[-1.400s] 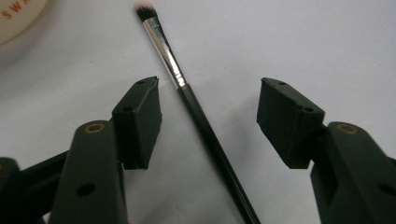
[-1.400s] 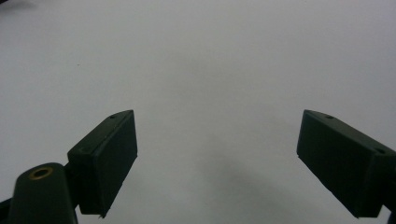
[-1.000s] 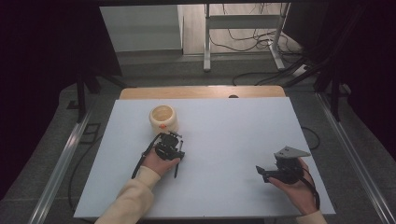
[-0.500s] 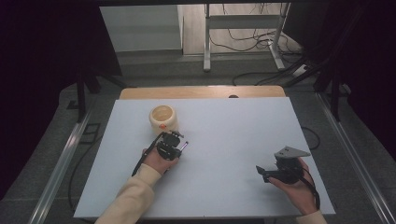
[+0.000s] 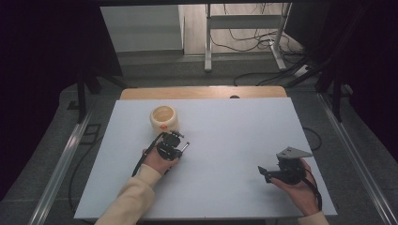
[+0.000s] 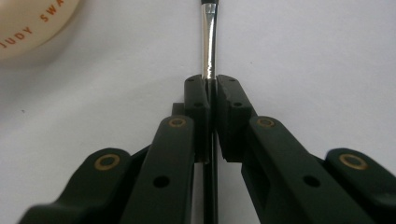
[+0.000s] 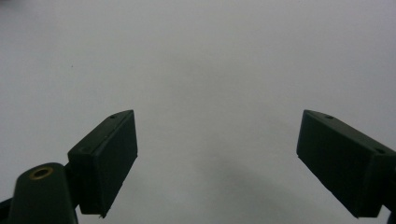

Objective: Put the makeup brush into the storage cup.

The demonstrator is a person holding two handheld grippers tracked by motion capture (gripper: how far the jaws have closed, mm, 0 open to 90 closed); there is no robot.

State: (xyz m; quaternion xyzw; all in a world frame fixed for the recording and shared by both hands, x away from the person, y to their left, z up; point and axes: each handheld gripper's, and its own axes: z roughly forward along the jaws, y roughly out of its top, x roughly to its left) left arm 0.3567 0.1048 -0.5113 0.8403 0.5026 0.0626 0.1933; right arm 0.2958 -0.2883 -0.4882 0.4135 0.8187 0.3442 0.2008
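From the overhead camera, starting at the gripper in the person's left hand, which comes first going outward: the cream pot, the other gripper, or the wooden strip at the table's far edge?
1. Cream pot, just beyond the left gripper.
2. Wooden strip, along the far edge.
3. Right gripper, across the table near the front right.

The cream jar (image 6: 32, 21) bears orange letters, seemingly "JUDY SWA", cut off.

a glossy metal ferrule (image 6: 208, 39), matt black jaws, perhaps a glazed ceramic cup (image 5: 164, 119).
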